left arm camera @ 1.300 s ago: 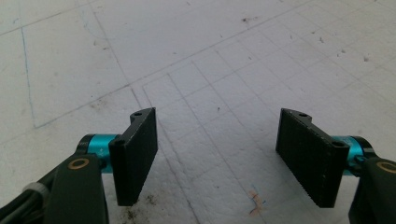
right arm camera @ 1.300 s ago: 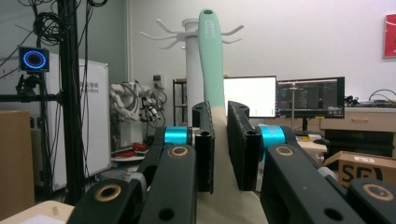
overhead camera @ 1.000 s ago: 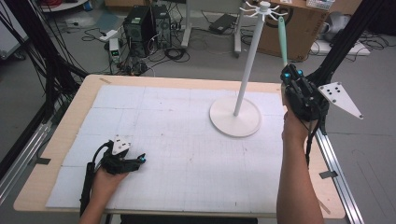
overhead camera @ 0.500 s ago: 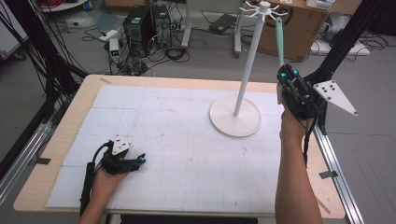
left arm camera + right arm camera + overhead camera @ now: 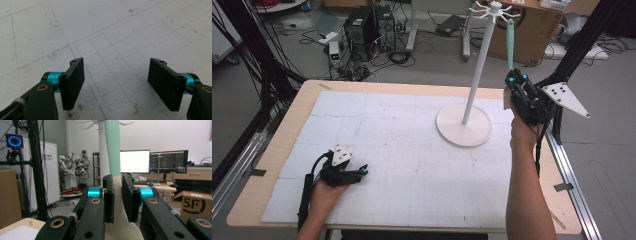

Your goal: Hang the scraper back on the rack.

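A white hook stand (image 5: 463, 125) rises from its round base at the table's back right, its pole (image 5: 103, 152) topped by a ring of hooks (image 5: 494, 9). My right gripper (image 5: 514, 80) is held up in the air just right of the pole. It is shut on a utensil (image 5: 510, 45) with a mint-green handle; the pads clamp its cream lower part (image 5: 117, 195). The handle (image 5: 113, 150) points up to the hooks; whether it hangs on one I cannot tell. My left gripper (image 5: 362, 171) rests on the white mat at front left, jaws open (image 5: 116, 82), nothing between them.
A white gridded mat (image 5: 402, 150) covers the wooden table (image 5: 277, 150). Metal rails (image 5: 569, 170) run along both sides. Black frame posts (image 5: 582, 45), computer towers (image 5: 367, 25), floor cables and a cardboard box (image 5: 537, 35) lie beyond the far edge.
My right gripper has drifted slightly left, closer to the pole, with the utensil still in its jaws. The left gripper has stayed put.
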{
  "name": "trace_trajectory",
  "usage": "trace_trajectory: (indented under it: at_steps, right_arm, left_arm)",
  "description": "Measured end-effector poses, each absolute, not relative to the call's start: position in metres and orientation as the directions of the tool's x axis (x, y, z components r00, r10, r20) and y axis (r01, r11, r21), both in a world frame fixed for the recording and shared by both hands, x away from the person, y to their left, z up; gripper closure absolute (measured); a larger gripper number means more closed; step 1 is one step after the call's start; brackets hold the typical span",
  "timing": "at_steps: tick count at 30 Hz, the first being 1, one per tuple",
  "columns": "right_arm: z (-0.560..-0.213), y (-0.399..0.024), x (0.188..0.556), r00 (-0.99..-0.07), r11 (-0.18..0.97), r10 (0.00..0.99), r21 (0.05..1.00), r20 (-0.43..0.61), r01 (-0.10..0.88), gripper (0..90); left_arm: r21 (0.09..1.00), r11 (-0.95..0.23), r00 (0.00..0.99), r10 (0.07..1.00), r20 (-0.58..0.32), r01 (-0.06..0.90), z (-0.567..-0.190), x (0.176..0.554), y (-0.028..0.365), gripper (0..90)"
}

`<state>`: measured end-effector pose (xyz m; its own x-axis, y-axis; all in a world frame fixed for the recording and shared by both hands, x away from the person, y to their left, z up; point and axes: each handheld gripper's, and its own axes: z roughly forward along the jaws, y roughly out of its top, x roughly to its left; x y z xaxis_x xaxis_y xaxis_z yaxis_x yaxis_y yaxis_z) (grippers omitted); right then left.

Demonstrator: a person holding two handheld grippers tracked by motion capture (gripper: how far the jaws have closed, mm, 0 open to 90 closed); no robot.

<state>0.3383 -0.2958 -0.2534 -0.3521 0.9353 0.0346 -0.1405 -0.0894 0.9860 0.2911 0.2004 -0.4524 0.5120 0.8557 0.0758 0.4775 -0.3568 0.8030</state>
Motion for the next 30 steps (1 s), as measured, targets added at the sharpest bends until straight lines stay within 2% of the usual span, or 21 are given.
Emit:
trace_trajectory:
  at_steps: [7, 15, 22, 30]
  right_arm:
    - [-0.2533, -0.2953, 0.3391, -0.358, -0.084, 0.933, 0.987, 0.031, -0.133, 77.7]
    - [-0.2544, -0.2959, 0.3413, -0.361, -0.093, 0.931, 0.99, 0.047, -0.109, 58.4]
    - [-0.2565, -0.2936, 0.3443, -0.402, -0.073, 0.915, 0.995, 0.041, -0.064, 40.5]
    - [-0.2631, -0.2941, 0.3421, -0.411, -0.051, 0.911, 0.999, 0.041, -0.014, 30.9]
  left_arm:
    - [0.803, -0.358, 0.511, 0.856, 0.078, 0.477, -0.4523, 0.291, 0.2003, 30.0]
    - [0.802, -0.359, 0.511, 0.856, 0.079, 0.477, -0.4523, 0.2909, 0.2003, 30.0]
    - [0.801, -0.361, 0.511, 0.856, 0.08, 0.477, -0.4523, 0.2909, 0.2003, 30.0]
    - [0.802, -0.36, 0.511, 0.856, 0.08, 0.477, -0.4523, 0.2909, 0.2003, 29.9]
